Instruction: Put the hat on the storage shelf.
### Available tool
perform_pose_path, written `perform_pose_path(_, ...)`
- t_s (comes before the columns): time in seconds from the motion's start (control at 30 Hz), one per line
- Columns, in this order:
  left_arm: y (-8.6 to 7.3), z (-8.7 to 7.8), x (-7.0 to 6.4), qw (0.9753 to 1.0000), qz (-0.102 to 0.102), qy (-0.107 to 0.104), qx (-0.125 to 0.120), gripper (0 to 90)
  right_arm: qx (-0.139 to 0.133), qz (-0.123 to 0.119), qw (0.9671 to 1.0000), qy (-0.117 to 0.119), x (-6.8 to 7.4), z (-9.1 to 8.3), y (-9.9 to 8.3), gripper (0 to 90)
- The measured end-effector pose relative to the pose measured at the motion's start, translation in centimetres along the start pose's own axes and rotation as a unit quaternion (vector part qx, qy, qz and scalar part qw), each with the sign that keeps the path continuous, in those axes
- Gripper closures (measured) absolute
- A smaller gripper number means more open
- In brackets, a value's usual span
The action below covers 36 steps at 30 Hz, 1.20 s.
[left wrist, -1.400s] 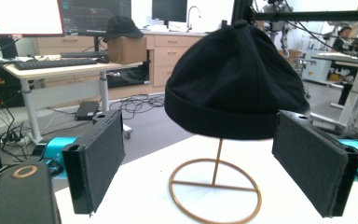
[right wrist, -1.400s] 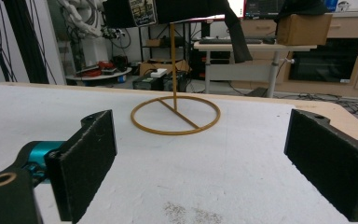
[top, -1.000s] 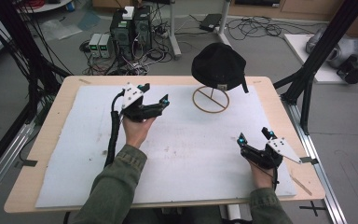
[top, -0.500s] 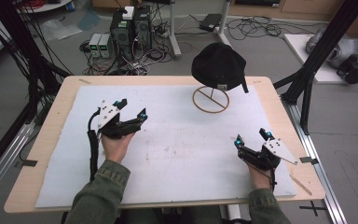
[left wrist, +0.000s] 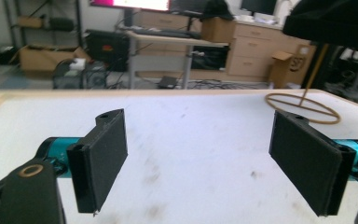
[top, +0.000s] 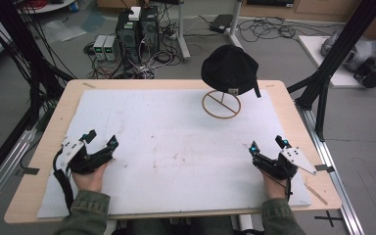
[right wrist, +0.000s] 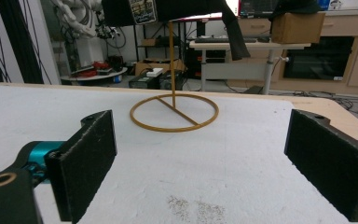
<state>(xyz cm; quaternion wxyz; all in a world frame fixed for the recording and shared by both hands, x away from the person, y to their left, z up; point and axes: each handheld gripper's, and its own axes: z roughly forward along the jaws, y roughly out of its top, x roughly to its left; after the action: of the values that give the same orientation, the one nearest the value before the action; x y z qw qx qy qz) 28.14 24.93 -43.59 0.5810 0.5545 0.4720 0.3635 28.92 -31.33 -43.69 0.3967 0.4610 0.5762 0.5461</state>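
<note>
Both tongs: my left gripper (top: 99,144) and right gripper (top: 268,145) rested near me, jaws wide, empty.
Cap (top: 229,69): sat far right on its wire stand (top: 221,104).
Handling: probably soft, light; I'd pinch the brim.

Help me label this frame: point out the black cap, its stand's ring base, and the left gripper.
black cap (top: 230,68), high view, crown
ring base (top: 221,104), high view, crossbar
left gripper (top: 100,139), high view, between its jaws

Black cap (top: 230,69) atop wire stand (top: 221,104), white mat (top: 176,142).
</note>
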Motion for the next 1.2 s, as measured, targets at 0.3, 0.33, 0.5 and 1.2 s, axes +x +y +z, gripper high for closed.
perform_pose_path(0.3, -0.4, -1.1, 0.5, 0.9998, 0.013, 0.013, 0.000, 20.0, -0.003, 0.005, 1.0000, -0.001, 0.1, 0.1, 0.0, 8.3)
perform_pose_path(0.33, -0.4, -1.0, 0.5, 0.9999, 0.013, 0.011, 0.003, 19.9, -0.003, 0.005, 1.0000, -0.001, 0.1, 0.1, 0.0, 8.3)
perform_pose_path(0.5, -0.4, -1.3, 0.3, 0.9999, 0.016, 0.006, 0.000, 19.9, -0.004, 0.014, 0.9999, 0.002, 0.0, 0.1, -0.1, 8.3)
perform_pose_path(1.2, -0.1, -2.6, 1.7, 0.9997, -0.021, 0.003, -0.011, 21.9, -0.004, 0.014, 0.9999, -0.003, -0.2, 0.2, 0.0, 8.3)
